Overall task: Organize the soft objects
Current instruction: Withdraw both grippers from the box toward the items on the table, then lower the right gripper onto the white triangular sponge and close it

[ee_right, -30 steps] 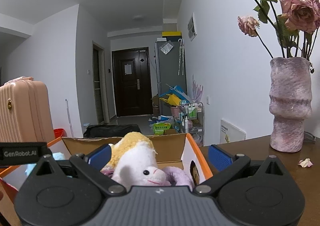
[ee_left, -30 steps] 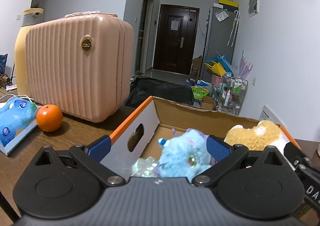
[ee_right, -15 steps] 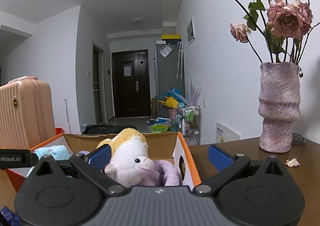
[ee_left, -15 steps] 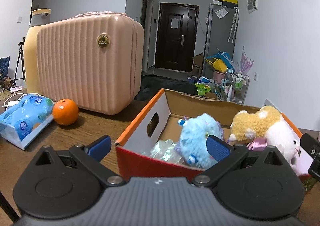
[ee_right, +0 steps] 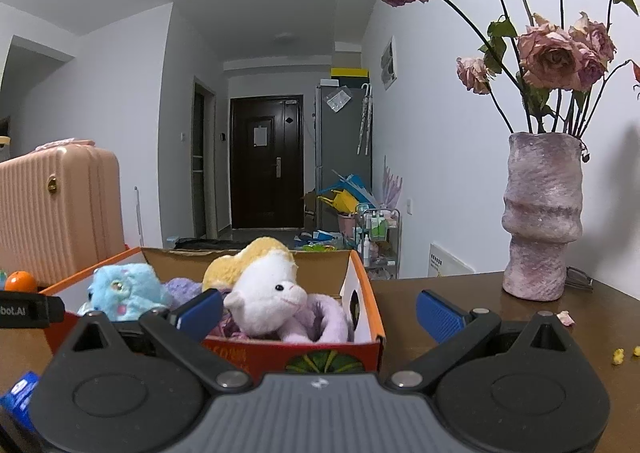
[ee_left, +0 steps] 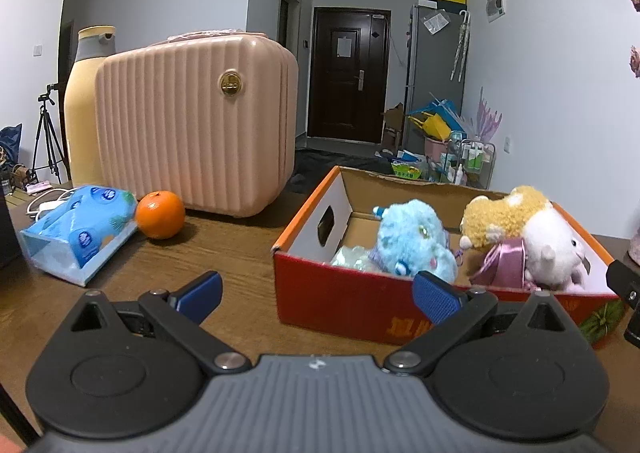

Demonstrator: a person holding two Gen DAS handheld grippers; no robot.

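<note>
A dark wooden worktop [ee_left: 240, 253] carries a pink ribbed case [ee_left: 196, 125], an orange [ee_left: 160, 214] beside a blue tissue pack [ee_left: 80, 229], and a red cardboard box [ee_left: 344, 293]. Beyond it a hallway runs to a dark door [ee_left: 350, 73]. At the right stands a mauve vase [ee_right: 540, 217] of dried roses. Inside the box lie a blue plush toy [ee_left: 412, 237], a tan plush toy [ee_left: 500, 213] and a white plush toy [ee_right: 268, 297], pressed close together. The left claw [ee_left: 316, 293] is spread wide and holds nothing, hanging just before the box's near wall. The right claw [ee_right: 320, 313] is likewise wide and empty, in front of the box's right corner.
</note>
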